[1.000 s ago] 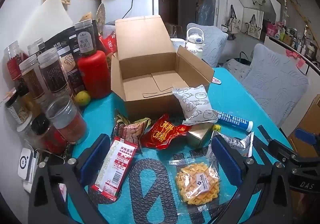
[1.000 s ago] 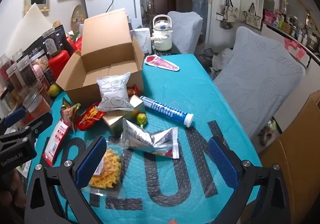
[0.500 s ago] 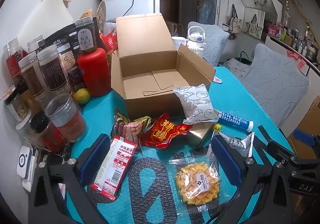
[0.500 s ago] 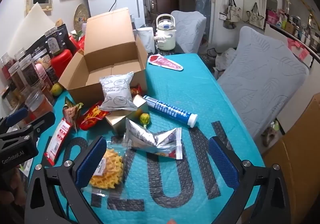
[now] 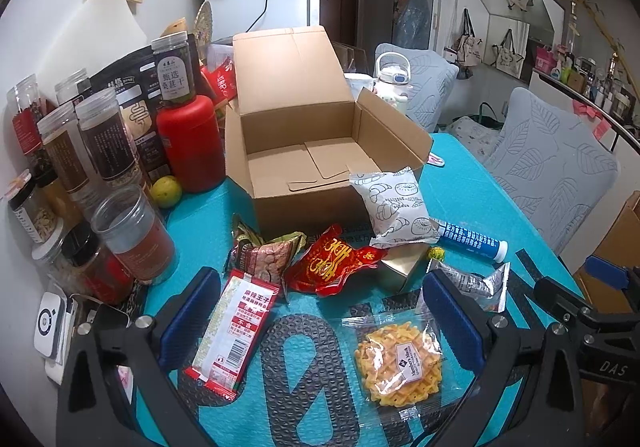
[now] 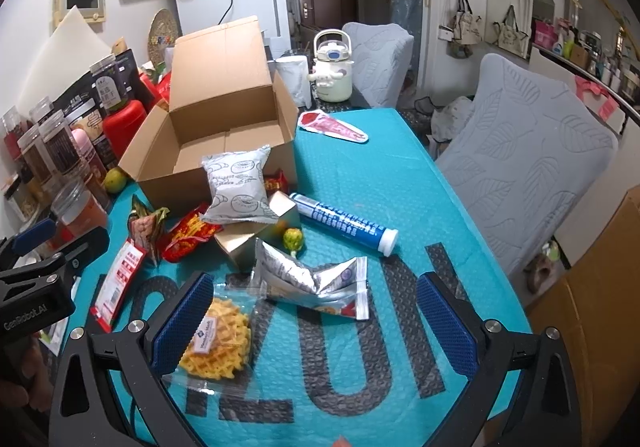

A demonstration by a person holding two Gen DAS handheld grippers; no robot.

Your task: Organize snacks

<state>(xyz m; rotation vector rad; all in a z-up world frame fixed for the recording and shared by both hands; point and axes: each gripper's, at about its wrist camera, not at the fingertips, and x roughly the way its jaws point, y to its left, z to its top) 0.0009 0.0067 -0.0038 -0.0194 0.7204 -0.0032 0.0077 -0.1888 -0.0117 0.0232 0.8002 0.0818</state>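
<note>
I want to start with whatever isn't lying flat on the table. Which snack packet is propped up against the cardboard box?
The white packet printed with pastry drawings: it leans against the front of the open cardboard box, resting on a small gold box. The other packets lie on the table.

Snack packets (image 5: 400, 361) scattered flat before open, empty cardboard box (image 5: 316, 151).

The open brown cardboard box (image 5: 320, 151) looks matt and papery. The turquoise table cover (image 6: 384, 183) is bubbled plastic padding with a dimpled surface. The clear waffle packet (image 5: 400, 359) and red foil snack packet (image 5: 332, 267) shine glossily; the crumpled silver pouch (image 6: 312, 279) looks metallic. The blue tube (image 6: 344, 223) is smooth plastic. The grey chair covers (image 6: 532, 167) are quilted cloth.
</note>
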